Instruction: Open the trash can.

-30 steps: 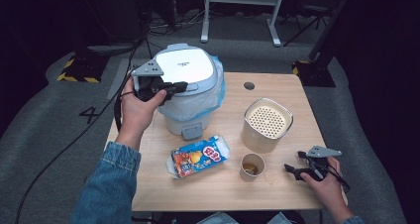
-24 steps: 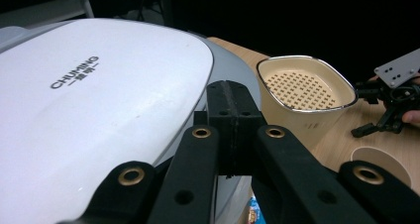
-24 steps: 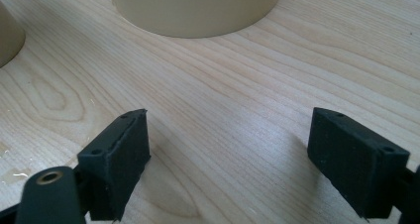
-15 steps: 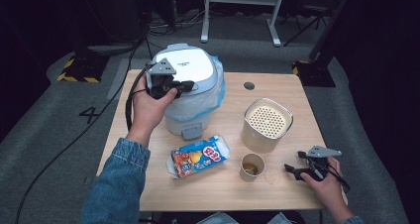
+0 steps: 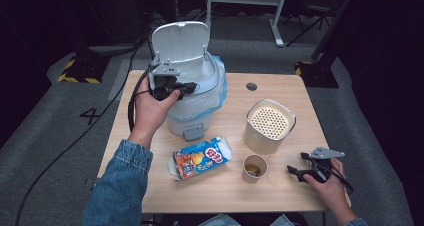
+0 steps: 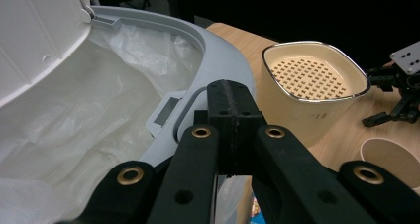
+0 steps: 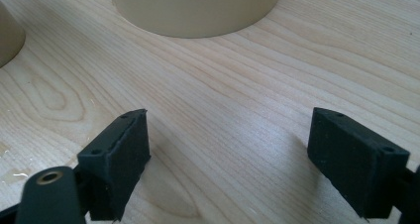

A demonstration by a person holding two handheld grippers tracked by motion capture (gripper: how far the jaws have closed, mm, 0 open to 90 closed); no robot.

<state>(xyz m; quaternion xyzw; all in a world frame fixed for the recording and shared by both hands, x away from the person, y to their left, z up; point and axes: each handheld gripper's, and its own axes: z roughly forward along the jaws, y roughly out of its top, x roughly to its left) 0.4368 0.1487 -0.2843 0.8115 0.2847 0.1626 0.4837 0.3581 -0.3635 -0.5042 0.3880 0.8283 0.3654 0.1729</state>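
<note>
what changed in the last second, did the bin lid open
Yes. The trash bin's lid, shut a second ago, now stands upright, showing the white liner bag. The left gripper, its fingers closed, moved from the bin's left side to its front rim. The right gripper, snack packet, paper cup and perforated-lid container stayed put.

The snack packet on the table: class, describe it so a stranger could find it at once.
Start at the white bin with its raised lid at the table's far left. Just in front of its pedal lies the snack packet, flat. It alone is brightly printed, blue and orange, beside a paper cup.
</note>
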